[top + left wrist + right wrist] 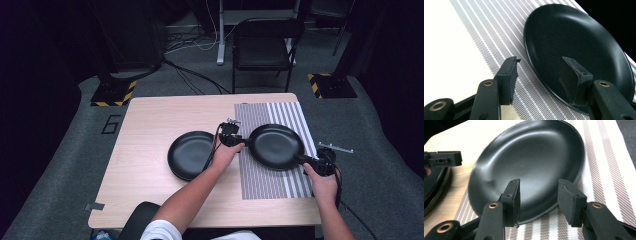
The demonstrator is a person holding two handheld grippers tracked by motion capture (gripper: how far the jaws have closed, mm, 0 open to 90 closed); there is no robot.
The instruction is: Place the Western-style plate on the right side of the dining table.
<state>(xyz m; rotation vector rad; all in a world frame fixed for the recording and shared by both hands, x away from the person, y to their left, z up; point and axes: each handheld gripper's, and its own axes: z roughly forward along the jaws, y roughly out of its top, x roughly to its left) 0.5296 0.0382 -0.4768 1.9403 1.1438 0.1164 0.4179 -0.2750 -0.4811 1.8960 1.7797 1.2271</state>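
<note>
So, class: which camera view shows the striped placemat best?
The high view: the whole striped placemat shows there, lying on the table under the right-hand plate. The left gripper view shows a stretch of it beside the plate; the right gripper view shows its stripes past the rim.

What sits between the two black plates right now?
The left tongs and the hand holding them sit between the left plate and the right plate, per the high view.
</note>
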